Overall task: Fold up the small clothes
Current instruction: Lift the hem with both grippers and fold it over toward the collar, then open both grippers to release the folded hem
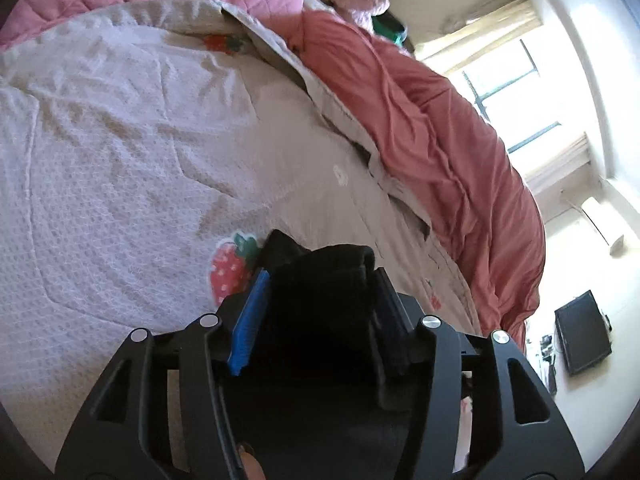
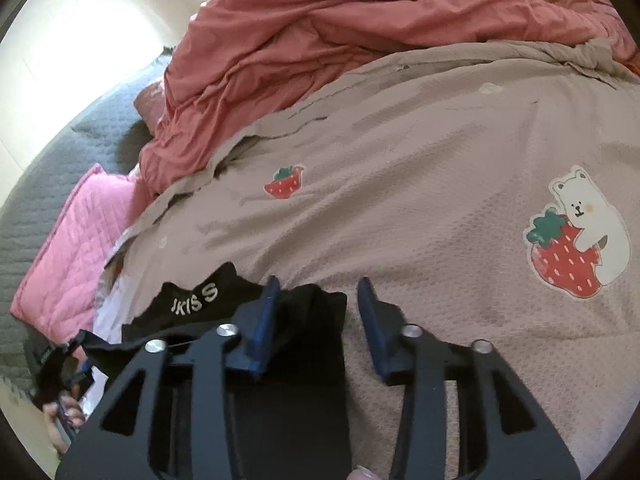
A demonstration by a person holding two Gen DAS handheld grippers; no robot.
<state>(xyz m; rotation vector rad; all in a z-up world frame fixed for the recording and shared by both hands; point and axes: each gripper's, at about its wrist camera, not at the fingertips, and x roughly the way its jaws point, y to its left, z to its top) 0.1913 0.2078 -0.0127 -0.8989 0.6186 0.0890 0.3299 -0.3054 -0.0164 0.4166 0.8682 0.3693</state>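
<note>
Lying on a beige waffle-weave bedspread point(image 2: 440, 184) printed with strawberries and a white bear point(image 2: 588, 216), the black garment point(image 2: 304, 352) is the small piece of clothing being folded. In the right wrist view it spreads from the lower middle out to the left, with white lettering point(image 2: 195, 299) on a band that is only partly legible. The right gripper point(image 2: 320, 304) has its blue fingers point(image 2: 262, 332) apart; the left-hand finger sits over the cloth's edge, the other over bare bedspread, and neither pad presses on the fabric. In the left wrist view, the left gripper point(image 2: 56, 364) point(image 1: 320, 280) also stands with its jaws parted, a bunched fold of the black garment point(image 1: 320, 304) filling the gap between them; the fabric is so dark that I cannot tell whether the pads still touch it. Much of the garment is hidden behind the black gripper frames. A rumpled coral duvet point(image 1: 432, 128) lies along the bedspread's far edge, with a pink quilted cushion point(image 2: 76, 232) beside it. Fingers point(image 2: 66, 416) of the person's hand show at the lower left of the right wrist view, blurred.
</note>
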